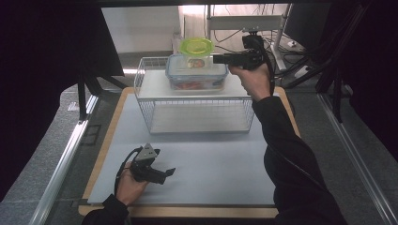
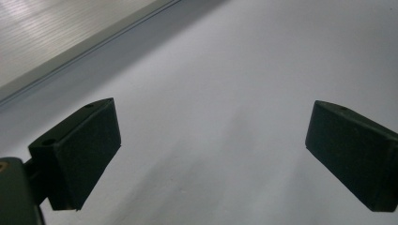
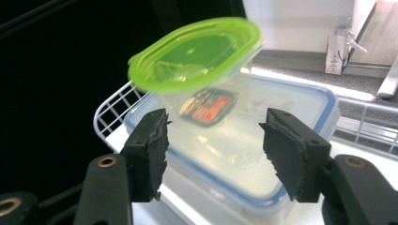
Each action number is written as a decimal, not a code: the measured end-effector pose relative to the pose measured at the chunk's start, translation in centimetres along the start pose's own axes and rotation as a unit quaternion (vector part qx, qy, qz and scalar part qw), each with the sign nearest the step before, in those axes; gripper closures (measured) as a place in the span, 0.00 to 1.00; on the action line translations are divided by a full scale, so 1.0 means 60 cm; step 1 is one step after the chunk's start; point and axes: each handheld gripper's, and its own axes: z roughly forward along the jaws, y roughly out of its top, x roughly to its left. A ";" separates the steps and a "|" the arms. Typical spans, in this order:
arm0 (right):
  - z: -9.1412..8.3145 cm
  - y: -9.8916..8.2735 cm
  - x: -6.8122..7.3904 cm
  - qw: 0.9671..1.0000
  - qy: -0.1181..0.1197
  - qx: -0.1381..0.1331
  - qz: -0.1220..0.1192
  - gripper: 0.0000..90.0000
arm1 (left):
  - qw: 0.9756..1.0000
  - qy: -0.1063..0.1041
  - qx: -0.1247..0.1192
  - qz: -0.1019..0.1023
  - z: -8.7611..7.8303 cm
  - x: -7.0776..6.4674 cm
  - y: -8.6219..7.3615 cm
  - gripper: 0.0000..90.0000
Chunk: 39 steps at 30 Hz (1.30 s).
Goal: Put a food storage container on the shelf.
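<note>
A small clear tub with a green lid (image 1: 196, 49) stands on top of a larger clear box with a blue-rimmed lid (image 1: 197, 75); the box rests on the top shelf of a white wire rack (image 1: 197, 115). My right gripper (image 1: 217, 59) is held level at the tub's right side and is open. In the right gripper view the green-lidded tub (image 3: 197, 51) sits just beyond and between the spread jaws of the right gripper (image 3: 213, 136), over the blue-rimmed box (image 3: 300, 108). My left gripper (image 1: 165, 174) lies low on the grey mat, open and holding nothing; its jaws are wide apart in the left gripper view (image 2: 211, 145).
The grey mat (image 1: 211, 164) lies on a wood-edged board (image 1: 187, 212). The rack's lower shelf (image 1: 197, 119) holds nothing. Cables and a monitor (image 1: 305, 21) stand at the back right. A metal rail (image 1: 61, 164) runs along the left.
</note>
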 end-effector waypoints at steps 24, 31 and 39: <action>-0.021 -0.079 0.058 0.995 0.009 0.013 -0.095 0.25 | 0.999 -0.001 -0.030 0.020 0.000 -0.005 0.001 0.02; -0.022 -0.098 0.070 0.993 0.006 0.022 -0.117 0.23 | 0.999 -0.007 -0.034 0.019 0.001 -0.006 0.001 0.02; -0.026 -0.121 0.080 0.991 0.007 0.024 -0.130 0.17 | 0.999 -0.006 -0.028 0.021 0.003 -0.007 0.001 0.02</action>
